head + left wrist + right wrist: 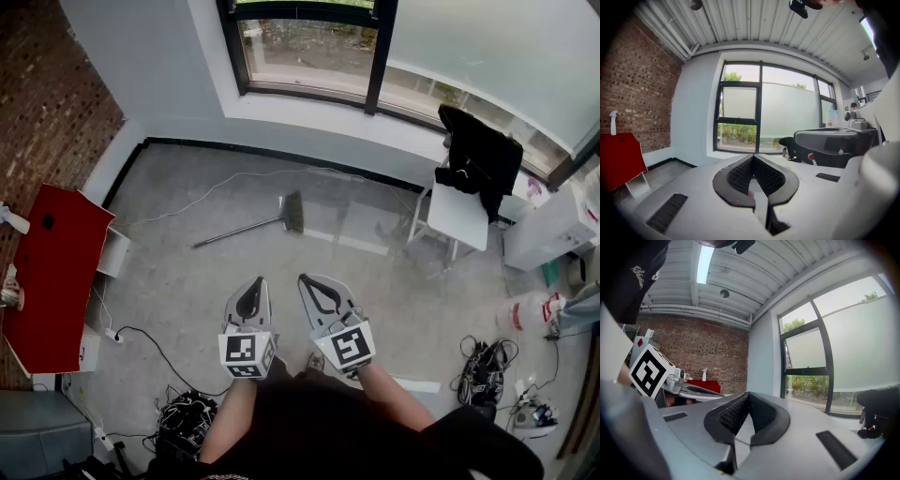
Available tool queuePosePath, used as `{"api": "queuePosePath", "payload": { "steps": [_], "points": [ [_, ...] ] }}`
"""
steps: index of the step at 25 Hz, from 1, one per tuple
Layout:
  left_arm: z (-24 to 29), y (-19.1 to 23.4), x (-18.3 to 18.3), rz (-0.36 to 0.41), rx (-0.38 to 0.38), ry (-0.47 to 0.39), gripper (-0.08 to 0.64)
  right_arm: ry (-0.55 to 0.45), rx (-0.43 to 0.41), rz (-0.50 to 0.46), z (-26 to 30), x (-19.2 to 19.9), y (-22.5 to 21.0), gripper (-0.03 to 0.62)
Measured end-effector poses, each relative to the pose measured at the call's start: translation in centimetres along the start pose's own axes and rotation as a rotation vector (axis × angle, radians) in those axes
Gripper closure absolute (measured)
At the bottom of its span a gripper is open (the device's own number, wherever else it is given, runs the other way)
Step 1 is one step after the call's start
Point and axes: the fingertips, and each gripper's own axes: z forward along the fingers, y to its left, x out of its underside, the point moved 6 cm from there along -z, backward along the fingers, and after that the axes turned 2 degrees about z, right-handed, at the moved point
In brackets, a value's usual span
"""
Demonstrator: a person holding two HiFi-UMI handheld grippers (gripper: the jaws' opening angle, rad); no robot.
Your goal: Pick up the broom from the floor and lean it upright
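1. Two grippers: the left gripper (256, 281) and the right gripper (306, 279), both clenched shut, with nothing between the jaws.
2. One broom (253, 225) lies flat on the floor (187, 291), well ahead of both jaw tips.
3. Only the head view shows the broom. Beyond the jaws, the gripper views show a window (740, 117) and a brick wall (708, 352).

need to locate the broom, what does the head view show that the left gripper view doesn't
Only the head view: the broom lying on the floor, and a tangle of cables. Only the left gripper view: the ceiling and the left gripper close up, jaws shut, nothing between them. Both: red cabinet, brick wall, window.
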Motion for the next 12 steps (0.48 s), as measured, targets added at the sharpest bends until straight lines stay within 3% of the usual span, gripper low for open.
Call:
{"api": "queuePosePath", "payload": {
  "steps": [7,12],
  "points": [
    [0.7,3.5,1.3,-0.001,-0.02,0.039,0.555,0.015,-0.011,0.019,3.4,1.3,0.5,0.584],
    [2.8,8.0,1.9,-0.048,-0.055,0.032,0.555,0.067,-0.027,0.006,7.9,1.6,0.9,0.584]
  ]
}}
